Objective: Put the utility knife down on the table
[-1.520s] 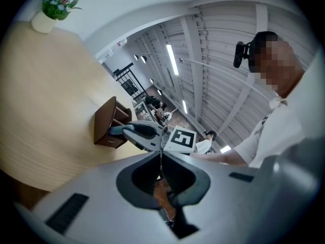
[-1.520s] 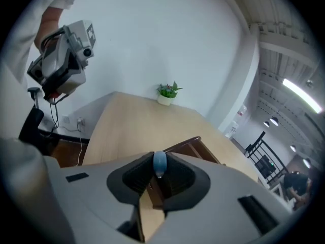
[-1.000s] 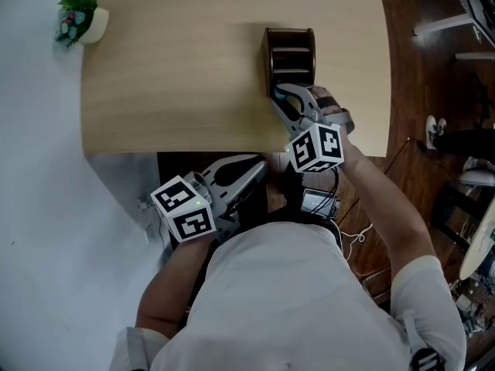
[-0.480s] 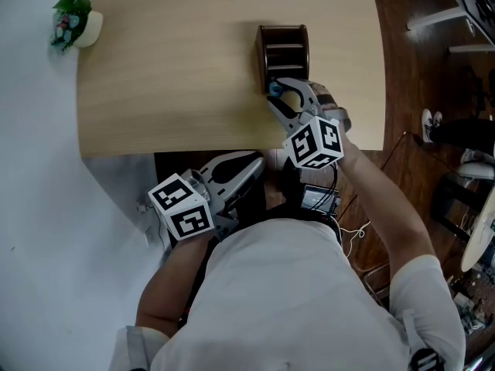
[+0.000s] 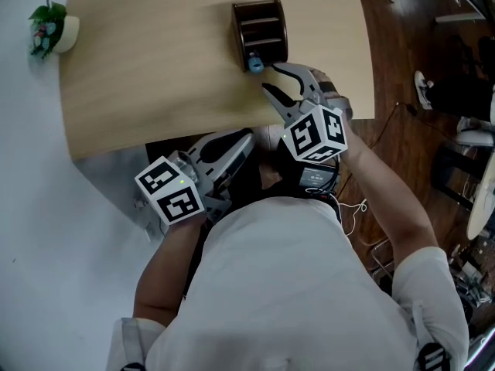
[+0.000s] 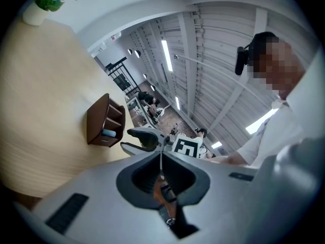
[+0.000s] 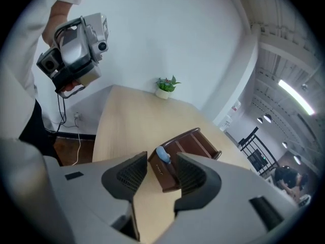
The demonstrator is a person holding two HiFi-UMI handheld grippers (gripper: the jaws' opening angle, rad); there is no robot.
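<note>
Wooden table (image 5: 155,68), brown organizer (image 5: 261,23), potted plant (image 5: 50,28)

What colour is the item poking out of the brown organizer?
The item is light blue, against the dark brown organizer; clearest in the right gripper view.

Right gripper (image 7: 161,168): jaws have just been opening and are standing wide apart, gripping nothing. Beyond them, the blue-ended utility knife (image 7: 162,154) is resting at the brown organizer (image 7: 195,142) on the table (image 7: 127,121).
</note>
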